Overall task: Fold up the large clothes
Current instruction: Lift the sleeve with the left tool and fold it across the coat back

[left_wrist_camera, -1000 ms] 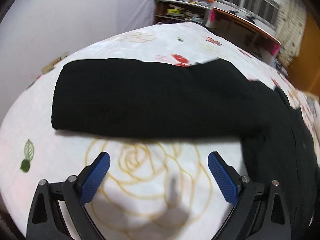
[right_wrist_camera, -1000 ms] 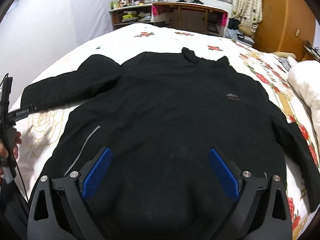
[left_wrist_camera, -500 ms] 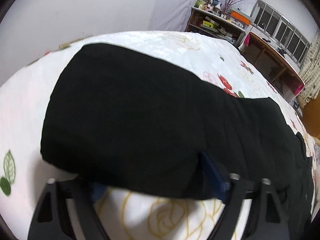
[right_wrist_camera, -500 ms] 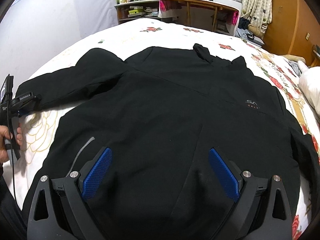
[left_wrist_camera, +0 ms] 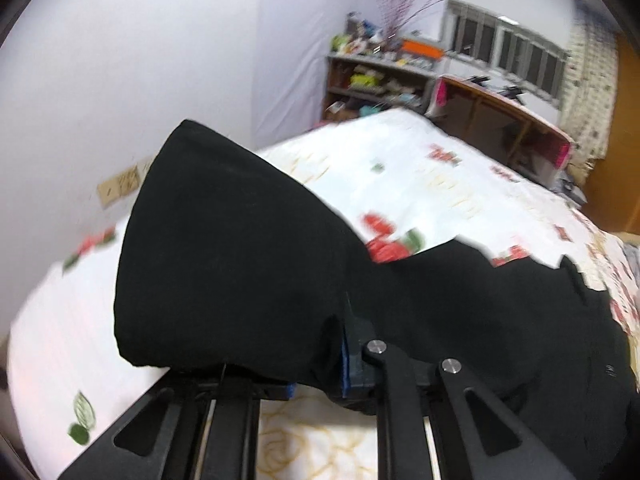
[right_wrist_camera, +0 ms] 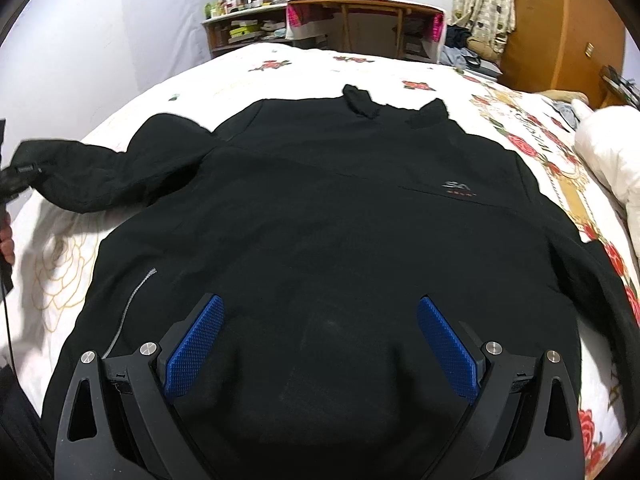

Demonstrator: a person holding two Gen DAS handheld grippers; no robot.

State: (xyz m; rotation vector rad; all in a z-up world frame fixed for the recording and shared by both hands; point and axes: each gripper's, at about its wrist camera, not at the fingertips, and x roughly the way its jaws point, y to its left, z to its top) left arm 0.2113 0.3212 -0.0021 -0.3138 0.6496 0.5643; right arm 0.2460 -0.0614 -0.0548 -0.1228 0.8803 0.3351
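A large black jacket (right_wrist_camera: pixel 320 208) lies spread front-up on the floral bed sheet (right_wrist_camera: pixel 56 280). Its left sleeve (left_wrist_camera: pixel 232 248) is lifted off the sheet. My left gripper (left_wrist_camera: pixel 316 372) is closing tight on the sleeve's end, with cloth pinched between the pads; one blue pad (left_wrist_camera: pixel 345 360) shows at the fold. In the right wrist view that left gripper (right_wrist_camera: pixel 16 176) sits at the far left edge, holding the sleeve (right_wrist_camera: pixel 80 172). My right gripper (right_wrist_camera: pixel 320 344) hovers open over the jacket's lower hem, nothing between its fingers.
A white pillow (right_wrist_camera: pixel 608 160) lies at the bed's right side. A wooden desk (right_wrist_camera: pixel 360 12) and a cluttered shelf (right_wrist_camera: pixel 240 28) stand beyond the far end of the bed. A pale wall (left_wrist_camera: pixel 120 80) runs along the left. A person's hand (right_wrist_camera: pixel 6 240) shows at the left edge.
The left gripper went from wide open over bare sheet onto the sleeve, shut on its end and raised it. The right gripper drifted slightly over the jacket and stayed open.
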